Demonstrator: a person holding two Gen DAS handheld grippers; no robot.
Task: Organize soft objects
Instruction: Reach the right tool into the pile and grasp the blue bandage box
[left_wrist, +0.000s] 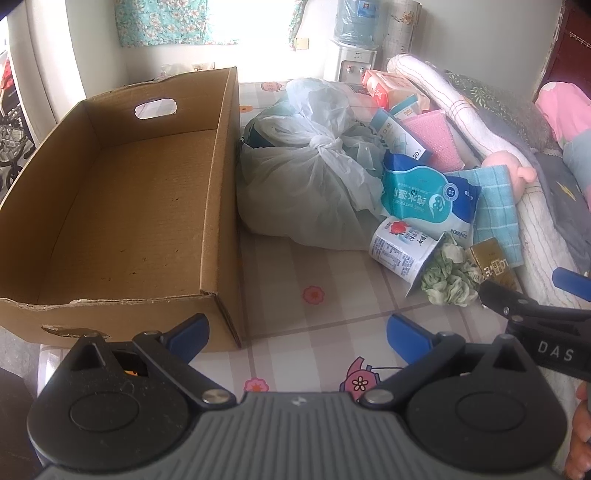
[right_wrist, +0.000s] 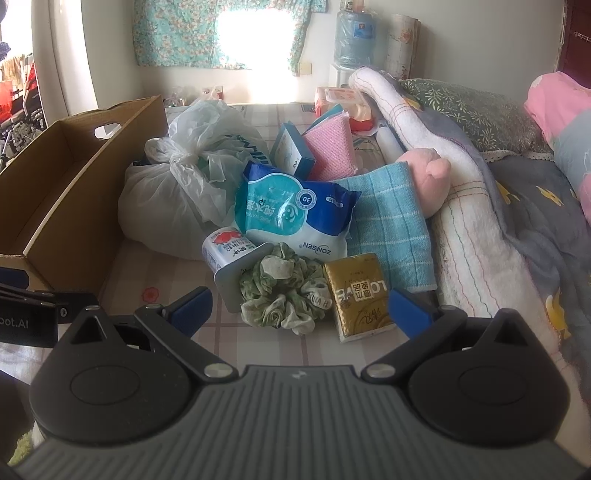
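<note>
An empty cardboard box (left_wrist: 122, 206) stands at the left; it also shows in the right wrist view (right_wrist: 55, 192). To its right lies a pile: a tied white plastic bag (left_wrist: 306, 173) (right_wrist: 173, 188), a blue wet-wipes pack (left_wrist: 424, 192) (right_wrist: 295, 210), a green scrunchie (left_wrist: 448, 277) (right_wrist: 284, 291), a gold tissue pack (right_wrist: 360, 295), a blue checked cloth (right_wrist: 391, 229), a pink sponge cloth (right_wrist: 330, 147) and a pink plush (right_wrist: 428, 173). My left gripper (left_wrist: 297, 328) is open and empty beside the box's near corner. My right gripper (right_wrist: 299, 308) is open, fingers either side of the scrunchie and tissue pack.
A milk carton (right_wrist: 221, 247) lies against the scrunchie. A small blue box (right_wrist: 291, 147) and orange packs (right_wrist: 340, 98) sit behind. Rolled white blanket (right_wrist: 461, 206) and bedding border the right. A water dispenser (left_wrist: 352, 55) stands at the back wall.
</note>
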